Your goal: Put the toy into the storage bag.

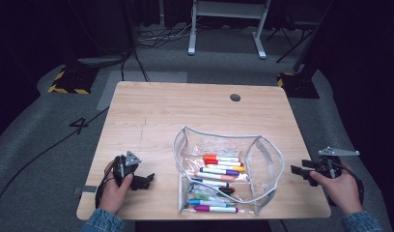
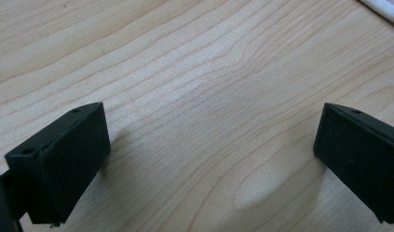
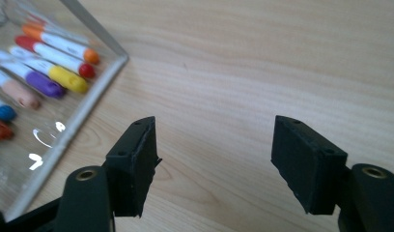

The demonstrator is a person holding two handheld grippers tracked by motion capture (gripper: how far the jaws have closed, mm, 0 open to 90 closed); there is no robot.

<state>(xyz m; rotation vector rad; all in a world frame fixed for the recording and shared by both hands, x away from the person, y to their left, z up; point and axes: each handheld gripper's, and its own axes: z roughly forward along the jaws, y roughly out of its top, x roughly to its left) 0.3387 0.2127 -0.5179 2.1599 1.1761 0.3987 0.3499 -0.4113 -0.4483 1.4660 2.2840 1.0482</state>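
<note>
Jaws first: on both grippers we see them spread wide with nothing between, bare wood showing through each gap. Our left gripper rests low over the near left part of the table; our right gripper hangs at the near right edge, pointing in toward the pouch.

Largest item: the light wooden table, with a small dark round grommet near its far edge.

Next, the clear plastic pouch, grey-trimmed, sitting open-mouthed right of centre toward the near edge, between the two grippers. In the right gripper view its grey edge lies just left of the jaws.

Smallest: the markers lying loose inside the pouch, white barrels with orange, red, yellow, purple, pink, blue, green and magenta caps.

Handling judgement: the pouch looks light and floppy; its thin walls sag, and the film is probably slick. We would pinch the stitched grey rim, the stiffest part, one gripper per side. The markers are light, rigid and round, so they will likely roll and shift if the pouch tips.

Writing: no brand or label is legible on the pouch or marker barrels. A painted "4" shows on the floor left of the table.
</note>
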